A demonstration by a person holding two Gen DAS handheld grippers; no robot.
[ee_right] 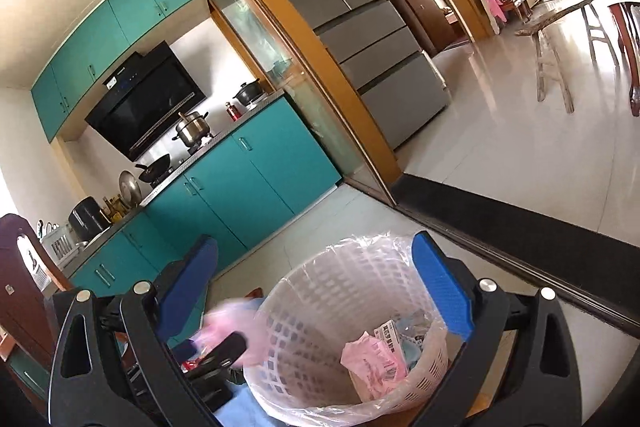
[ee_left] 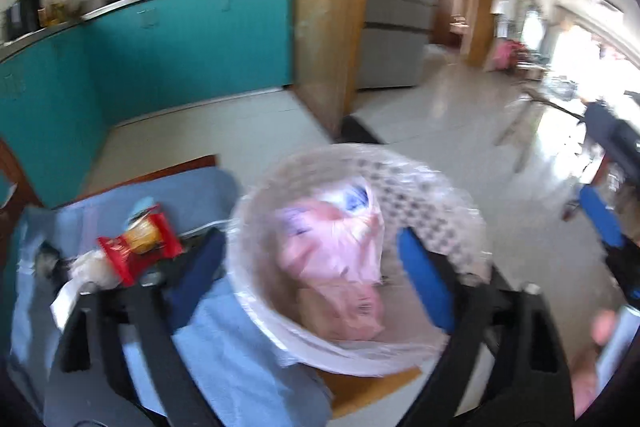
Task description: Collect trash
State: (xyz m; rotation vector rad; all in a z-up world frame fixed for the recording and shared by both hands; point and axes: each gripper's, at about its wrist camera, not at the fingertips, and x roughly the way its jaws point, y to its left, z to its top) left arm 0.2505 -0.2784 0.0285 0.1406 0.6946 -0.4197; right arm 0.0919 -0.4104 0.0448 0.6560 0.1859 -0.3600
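Left gripper [ee_left: 312, 263]: jaws wide apart, blue pads either side of the waste basket [ee_left: 416, 183], nothing pressed between them. Pink plastic bag [ee_left: 340, 259] seen between the fingers in the left wrist view, blurred, lying inside the basket; not touched by either pad. Cannot tell whether the bag is at rest or falling.

Right gripper [ee_right: 316, 287]: jaws likewise wide apart, empty. Right pad in front of the basket's far right rim, left pad well to the left of the basket, over the floor and the teal cabinets [ee_right: 240, 171].

Waste basket: white lattice plastic, lined with a clear bag [ee_right: 360, 247] folded over the rim. Standing at the near right corner of a table covered with a blue cloth [ee_left: 224, 367]. Contents visible from the right wrist view: crumpled pink wrapping [ee_right: 376, 363], a printed white carton [ee_right: 390, 335], something pale blue beneath.

Still outside the basket: red snack wrapper [ee_left: 138, 243] on the blue cloth, left of the basket, beside white crumpled paper [ee_left: 86, 275]. Items near, not touching the basket.

In the right wrist view, left of the basket rim, a pink blurred shape [ee_right: 228, 323] above the other gripper's dark body; nature not determinable.

Surroundings: kitchen counter with a steel pot [ee_right: 192, 129] and a black wok [ee_right: 154, 167] on the far left, grey refrigerator [ee_right: 360, 27] beyond a wooden door frame, glossy tiled floor to the right.
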